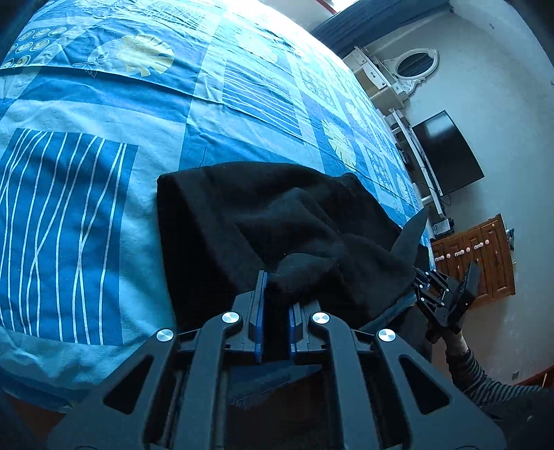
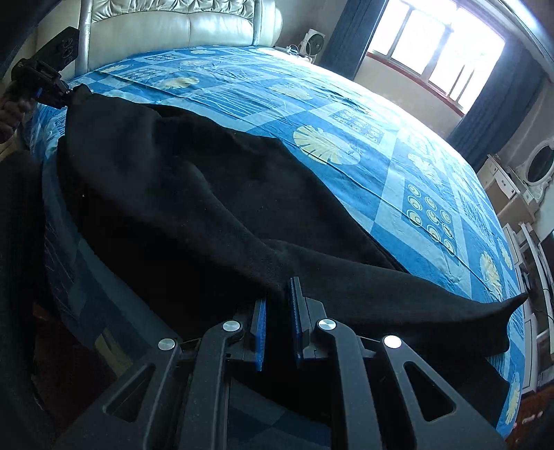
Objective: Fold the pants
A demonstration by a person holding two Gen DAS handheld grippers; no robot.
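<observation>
Black pants [image 2: 194,194] lie stretched along the near edge of a bed with a blue patterned cover [image 2: 346,114]. My left gripper [image 1: 277,294] is shut on a bunched corner of the pants [image 1: 277,221]. It also shows in the right wrist view [image 2: 65,91] at the far left, gripping the far end of the cloth. My right gripper [image 2: 278,297] is shut on a fold of the pants, whose pointed end sticks out to the right. It also shows in the left wrist view [image 1: 420,277] at the right, beside the bed's edge.
A padded cream headboard [image 2: 173,24] stands at the bed's far end. A window with dark curtains [image 2: 436,52] is at the right. A wall TV [image 1: 446,152], a white shelf with an oval mirror [image 1: 415,65] and a wooden cabinet [image 1: 477,256] line the wall.
</observation>
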